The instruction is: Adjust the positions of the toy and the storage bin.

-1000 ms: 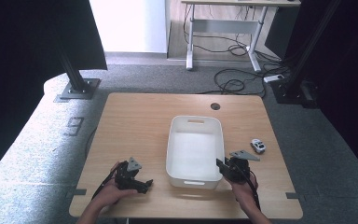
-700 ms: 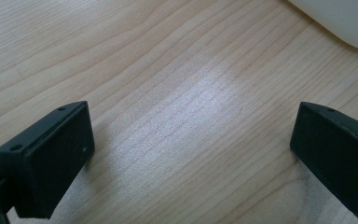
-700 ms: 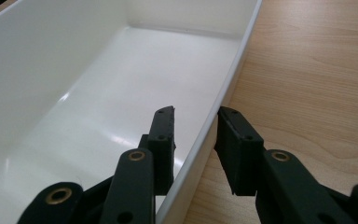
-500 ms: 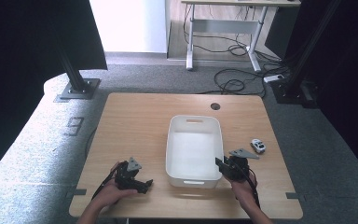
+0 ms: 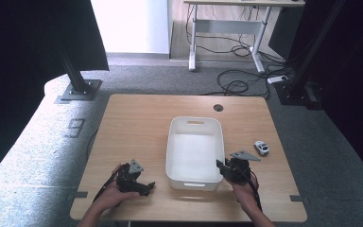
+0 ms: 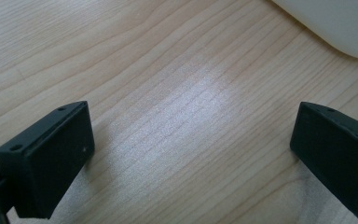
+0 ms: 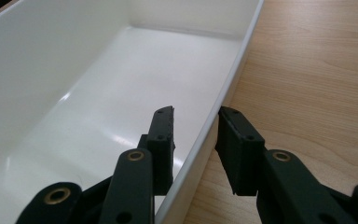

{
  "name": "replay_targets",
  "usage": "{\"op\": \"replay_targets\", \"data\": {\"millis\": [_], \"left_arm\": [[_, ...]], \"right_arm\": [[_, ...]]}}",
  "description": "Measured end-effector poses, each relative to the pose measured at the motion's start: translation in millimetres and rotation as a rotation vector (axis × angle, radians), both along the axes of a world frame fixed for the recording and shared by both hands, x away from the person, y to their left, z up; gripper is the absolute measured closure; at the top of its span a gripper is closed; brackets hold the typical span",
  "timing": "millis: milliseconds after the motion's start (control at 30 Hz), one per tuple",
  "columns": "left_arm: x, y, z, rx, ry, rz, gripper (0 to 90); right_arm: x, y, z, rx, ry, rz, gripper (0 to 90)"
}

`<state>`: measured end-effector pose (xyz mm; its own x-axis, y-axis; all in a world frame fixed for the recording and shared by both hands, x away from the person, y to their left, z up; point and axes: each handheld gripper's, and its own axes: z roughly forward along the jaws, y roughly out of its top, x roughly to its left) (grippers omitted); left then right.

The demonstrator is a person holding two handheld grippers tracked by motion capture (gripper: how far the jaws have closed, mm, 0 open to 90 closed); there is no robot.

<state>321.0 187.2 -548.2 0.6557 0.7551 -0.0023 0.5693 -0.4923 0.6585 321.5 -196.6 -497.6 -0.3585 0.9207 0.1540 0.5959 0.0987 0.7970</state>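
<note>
— So, how do the right tongs (image 7: 193,126) stand?

— One jaw is inside the white tub (image 7: 74,93), the other outside, around its right wall near the near corner. The jaws are close to the wall; I cannot tell if they press it.

— And the left tongs (image 6: 191,154)?

— Wide open, holding nothing, low over the bare wooden table (image 6: 144,70), just left of the tub's near corner.

— Anything else?

— A small toy car (image 5: 262,148) sits on the table right of the tub, far of the right hand (image 5: 246,189).

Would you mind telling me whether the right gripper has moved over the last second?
Yes: the right gripper has edged left, its jaws now straddling the white bin's right wall.
</note>
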Motion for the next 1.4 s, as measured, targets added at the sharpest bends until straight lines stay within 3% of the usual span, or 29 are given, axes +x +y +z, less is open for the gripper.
{"op": "replay_targets", "data": {"millis": [567,733,900,1133,1400], "left_arm": [[0.0,-0.1,0.0,0.0,0.0,0.001,0.0],[-0.6,0.1,0.0,0.0,0.0,0.002,0.0],[-1.0,0.3,0.0,0.0,0.0,0.003,0.0],[-1.4,0.2,0.0,0.0,0.0,0.007,0.0],[-1.4,0.2,0.0,0.0,0.0,0.007,0.0]], "right_arm": [[-1.4,4.5,0.3,-0.001,0.001,0.022,64.3],[-2.8,2.5,2.1,0.01,-0.029,0.031,52.9],[-6.5,-7.1,8.4,0.052,-0.053,0.04,42.5],[-11.3,-26.5,15.9,0.07,-0.077,0.077,38.1],[-4.7,-41.9,18.0,0.04,-0.076,0.107,37.7]]}}
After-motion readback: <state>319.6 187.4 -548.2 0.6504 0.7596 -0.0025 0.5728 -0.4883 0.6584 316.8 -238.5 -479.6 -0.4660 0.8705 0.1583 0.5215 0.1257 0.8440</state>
